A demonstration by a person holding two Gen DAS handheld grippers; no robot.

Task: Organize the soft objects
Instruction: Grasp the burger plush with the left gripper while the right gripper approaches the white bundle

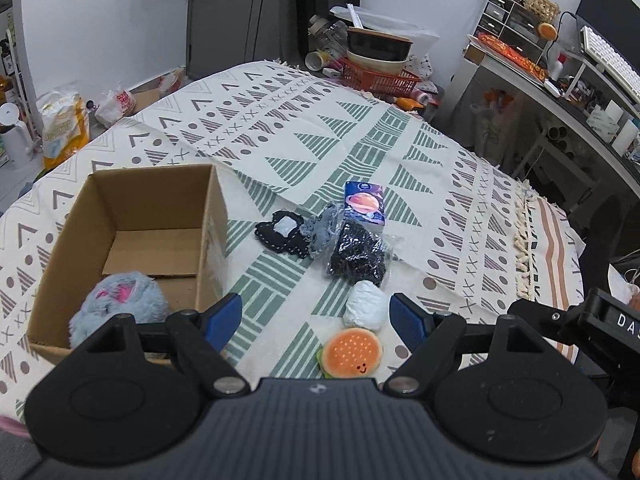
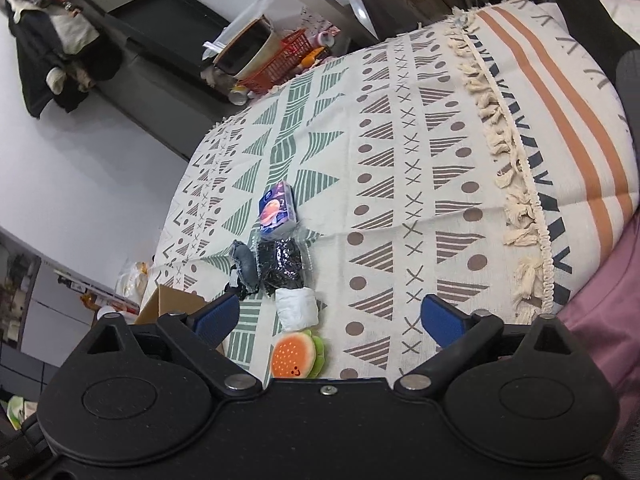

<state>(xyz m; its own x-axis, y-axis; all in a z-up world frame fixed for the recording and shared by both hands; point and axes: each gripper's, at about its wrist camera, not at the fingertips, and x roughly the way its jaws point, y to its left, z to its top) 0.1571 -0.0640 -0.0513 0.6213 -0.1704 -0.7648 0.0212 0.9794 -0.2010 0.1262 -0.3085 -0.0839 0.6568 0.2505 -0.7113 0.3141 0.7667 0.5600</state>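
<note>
Patterned bedspread (image 1: 360,128) over a bed in a cluttered room, cardboard box (image 1: 132,216) near its left edge holding a grey plush (image 1: 120,304), burger plush (image 1: 351,353) and white bundle (image 1: 366,305) mid-bed, left gripper (image 1: 316,314) and right gripper (image 2: 330,314) jaws wide open, empty.

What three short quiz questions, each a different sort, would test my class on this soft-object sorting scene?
1. True or false: the cardboard box already holds the grey plush toy.
2. Which item lies nearest the left hand-held gripper? A) tissue pack B) burger plush C) black sequinned bag
3. Fill in: both the left and the right hand-held gripper have their jaws ____.

Key: 1 true; 2 B; 3 open.
</note>
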